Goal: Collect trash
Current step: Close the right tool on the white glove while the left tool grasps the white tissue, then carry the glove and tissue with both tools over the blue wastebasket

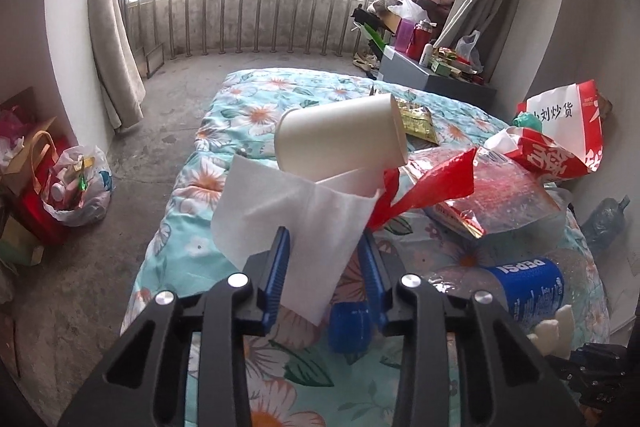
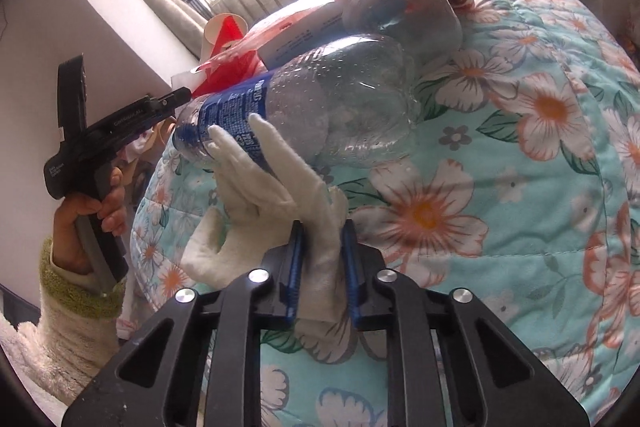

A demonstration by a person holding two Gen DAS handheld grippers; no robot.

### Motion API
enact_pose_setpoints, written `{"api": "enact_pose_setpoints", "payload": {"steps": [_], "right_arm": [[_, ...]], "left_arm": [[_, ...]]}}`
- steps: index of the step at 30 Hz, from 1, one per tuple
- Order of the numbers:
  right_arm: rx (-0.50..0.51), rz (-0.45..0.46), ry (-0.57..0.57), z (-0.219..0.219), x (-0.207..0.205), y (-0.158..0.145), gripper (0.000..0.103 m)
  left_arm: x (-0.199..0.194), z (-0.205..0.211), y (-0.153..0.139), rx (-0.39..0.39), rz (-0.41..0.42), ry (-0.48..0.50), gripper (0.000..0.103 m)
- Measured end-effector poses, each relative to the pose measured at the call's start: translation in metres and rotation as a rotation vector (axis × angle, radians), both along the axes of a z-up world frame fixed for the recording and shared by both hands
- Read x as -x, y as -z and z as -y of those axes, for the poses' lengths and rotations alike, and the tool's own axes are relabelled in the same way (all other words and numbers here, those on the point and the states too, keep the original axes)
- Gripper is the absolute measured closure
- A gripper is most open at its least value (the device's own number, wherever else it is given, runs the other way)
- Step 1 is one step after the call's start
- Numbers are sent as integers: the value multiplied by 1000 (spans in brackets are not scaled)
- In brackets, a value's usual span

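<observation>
Surface: bed [image 1: 240, 115] with a teal quilt printed with orange-and-white flowers; trash heaped at one side.
Room: concrete floor [image 1: 176, 83], railing [image 1: 260, 19] under a bright window, beige curtains [image 1: 112, 39], jackets hanging above. Grey cabinet [image 1: 424, 75] past the bed, cluttered with bottles and boxes. Full bags [image 1: 76, 187] on the floor by the wall.
Trash pile: paper cup [image 1: 340, 135] lying on its side, red plastic strip [image 1: 432, 183], clear wrapper [image 1: 504, 195], red-and-white snack bag [image 1: 560, 131], green-gold packet [image 1: 420, 123].
Bottle: clear empty soda bottle [image 2: 320, 107] with blue label, lying on the quilt against the pile.
Left tongs [image 1: 324, 259]: blue pads close around a white napkin [image 1: 288, 219], which stands up between them in front of the cup; whether both pads press it I cannot tell.
Right tongs [image 2: 322, 267]: pressed together, pinching the cuff of a white cloth glove [image 2: 280, 179]; glove fingertips touch the bottle label.
Person: hand [image 2: 96, 223] in a fuzzy cream-green sleeve grips the left tool's handle.
</observation>
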State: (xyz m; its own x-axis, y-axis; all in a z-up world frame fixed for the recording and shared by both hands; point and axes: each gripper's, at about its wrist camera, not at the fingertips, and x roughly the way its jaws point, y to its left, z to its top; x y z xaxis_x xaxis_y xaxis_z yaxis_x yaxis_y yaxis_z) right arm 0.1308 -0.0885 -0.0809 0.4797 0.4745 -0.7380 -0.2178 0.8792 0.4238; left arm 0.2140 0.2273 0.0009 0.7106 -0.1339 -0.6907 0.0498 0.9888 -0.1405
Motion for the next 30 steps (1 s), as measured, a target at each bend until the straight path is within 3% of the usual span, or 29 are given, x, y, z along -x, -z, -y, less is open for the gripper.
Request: {"api": "enact_pose_setpoints", "payload": {"steps": [5, 9, 12, 22, 30], "right_arm": [[9, 27, -12, -12, 9, -4, 97], [9, 46, -16, -15, 16, -7, 99], [-7, 57, -15, -12, 23, -13, 99], [-74, 120, 21, 22, 54, -47, 100], [-114, 207, 130, 67, 78, -74, 100]], "left_arm": [[10, -5, -10, 35, 30, 5, 70], [16, -4, -15, 41, 35, 1, 92], [22, -7, -20, 52, 51, -9, 102], [66, -15, -79, 48, 217, -38, 103], [107, 29, -145, 74, 354, 102, 103]]}}
